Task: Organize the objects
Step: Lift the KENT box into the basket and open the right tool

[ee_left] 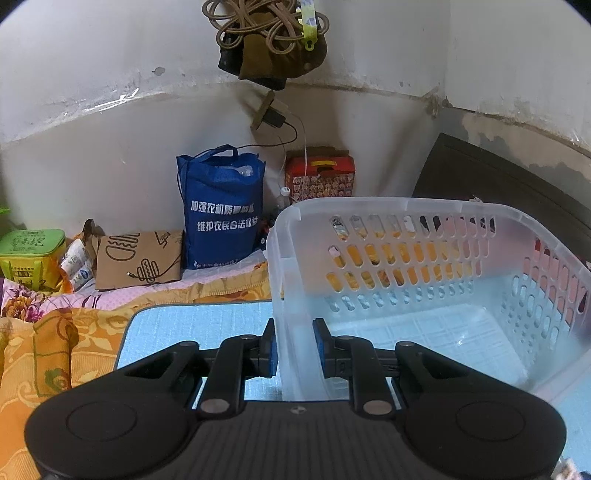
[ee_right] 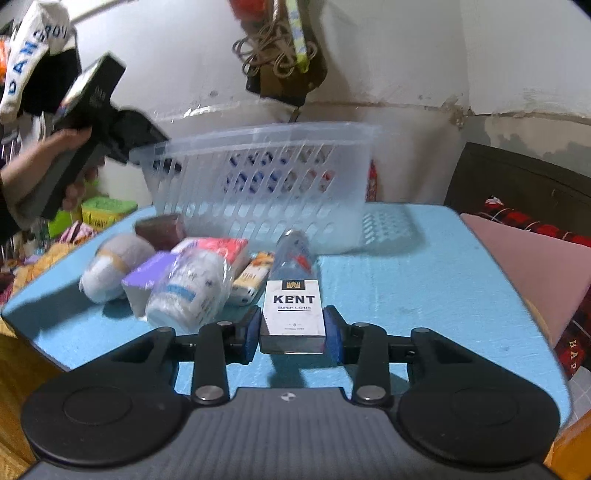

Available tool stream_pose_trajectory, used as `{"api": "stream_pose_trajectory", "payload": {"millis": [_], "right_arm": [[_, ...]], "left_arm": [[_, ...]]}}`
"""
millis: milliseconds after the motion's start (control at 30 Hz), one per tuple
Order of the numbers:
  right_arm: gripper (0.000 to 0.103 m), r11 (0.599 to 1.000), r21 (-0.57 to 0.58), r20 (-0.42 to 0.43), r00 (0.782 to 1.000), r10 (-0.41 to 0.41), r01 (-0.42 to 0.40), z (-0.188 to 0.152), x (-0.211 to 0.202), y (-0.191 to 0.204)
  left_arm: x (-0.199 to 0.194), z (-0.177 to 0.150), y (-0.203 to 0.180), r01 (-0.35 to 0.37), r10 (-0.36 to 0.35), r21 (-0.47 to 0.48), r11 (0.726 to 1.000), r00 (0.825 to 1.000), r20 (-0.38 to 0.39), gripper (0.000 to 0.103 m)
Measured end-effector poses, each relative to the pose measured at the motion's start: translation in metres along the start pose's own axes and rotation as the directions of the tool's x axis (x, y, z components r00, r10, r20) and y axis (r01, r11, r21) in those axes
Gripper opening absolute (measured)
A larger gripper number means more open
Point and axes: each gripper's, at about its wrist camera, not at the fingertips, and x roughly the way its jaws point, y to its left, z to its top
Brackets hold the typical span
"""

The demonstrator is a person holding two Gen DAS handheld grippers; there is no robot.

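My left gripper (ee_left: 294,347) is shut on the near rim of a clear plastic basket (ee_left: 424,266), one finger inside and one outside the wall. The basket is empty and tilted over the blue table (ee_left: 192,328). It also shows in the right wrist view (ee_right: 266,184), with the left gripper held by a hand at its left end. My right gripper (ee_right: 292,330) is shut on a white KENT cigarette pack (ee_right: 293,314), just above the blue table (ee_right: 406,288). Several loose items lie left of it: a wrapped bottle (ee_right: 188,291), a purple pack (ee_right: 147,277), a grey plush (ee_right: 110,266).
A blue tote bag (ee_left: 221,214), a cardboard bag (ee_left: 138,260), a green box (ee_left: 31,254) and a red carton (ee_left: 319,173) stand on the bed by the wall. A pink pillow (ee_right: 528,266) lies right of the table. Cords hang overhead (ee_left: 266,33).
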Motion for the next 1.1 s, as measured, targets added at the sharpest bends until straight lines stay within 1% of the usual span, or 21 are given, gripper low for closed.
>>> {"api": "stream_pose_trajectory", "payload": {"millis": [133, 233, 300, 367, 467, 533, 600, 633, 733, 800, 933, 1033, 1067, 1100], "right_arm": [[0.04, 0.999, 0.036, 0.044, 0.999, 0.007, -0.009, 0.015, -0.015, -0.014], [0.04, 0.999, 0.047, 0.089, 0.996, 0.017, -0.022, 0.035, -0.024, -0.021], [0.04, 0.999, 0.036, 0.122, 0.992, 0.025, -0.03, 0.055, -0.027, -0.024], [0.04, 1.0, 0.009, 0.165, 0.986, 0.01, -0.011, 0.079, -0.028, -0.024], [0.04, 1.0, -0.021, 0.189, 0.982, 0.026, -0.023, 0.118, -0.016, -0.021], [0.04, 0.999, -0.045, 0.171, 0.985, 0.036, -0.029, 0.14, 0.002, -0.015], [0.04, 0.997, -0.063, 0.117, 0.992, 0.046, -0.039, 0.162, 0.032, -0.006], [0.04, 0.997, -0.077, 0.092, 0.995, 0.034, -0.026, 0.169, 0.046, -0.001], [0.04, 0.993, -0.12, 0.011, 1.0, -0.015, 0.016, 0.178, 0.093, 0.011], [0.04, 0.994, -0.112, -0.026, 1.0, -0.014, 0.011, 0.176, 0.112, 0.011], [0.04, 0.997, -0.077, -0.054, 0.998, -0.011, 0.006, 0.17, 0.131, 0.005], [0.041, 0.998, -0.068, -0.059, 0.998, -0.009, 0.005, 0.169, 0.132, 0.001], [0.042, 0.998, -0.068, -0.053, 0.999, -0.007, 0.003, 0.167, 0.129, 0.001], [0.048, 0.998, -0.067, -0.04, 0.999, -0.003, 0.0, 0.168, 0.126, 0.001]], "left_arm": [[0.0, -0.001, -0.001, -0.002, 0.002, -0.001, 1.0, 1.0, 0.005, 0.022], [-0.001, -0.001, -0.001, -0.002, 0.002, -0.001, 1.0, 1.0, 0.005, 0.022], [-0.001, -0.001, 0.0, -0.002, 0.002, -0.002, 1.0, 1.0, 0.005, 0.022], [-0.001, -0.001, 0.0, -0.001, 0.001, -0.004, 1.0, 1.0, 0.003, 0.022], [-0.001, -0.001, 0.0, 0.0, 0.0, -0.007, 1.0, 1.0, 0.002, 0.022], [-0.001, -0.001, 0.0, 0.002, -0.002, -0.011, 1.0, 1.0, 0.0, 0.022], [-0.001, 0.0, 0.001, 0.008, -0.008, -0.021, 1.0, 1.0, 0.0, 0.022], [-0.002, 0.0, 0.002, 0.007, -0.007, -0.022, 1.0, 1.0, 0.002, 0.022], [-0.002, 0.0, 0.002, 0.002, -0.002, -0.019, 1.0, 1.0, 0.005, 0.022], [-0.001, 0.0, 0.002, 0.003, -0.003, -0.018, 1.0, 1.0, 0.005, 0.022], [0.0, 0.0, 0.003, 0.009, -0.009, -0.02, 1.0, 1.0, 0.004, 0.022], [0.0, 0.001, 0.005, 0.011, -0.011, -0.021, 1.0, 1.0, 0.002, 0.022], [0.0, 0.001, 0.005, 0.01, -0.01, -0.021, 1.0, 1.0, 0.002, 0.022], [0.0, 0.001, 0.004, 0.01, -0.01, -0.02, 1.0, 1.0, 0.002, 0.022]]}}
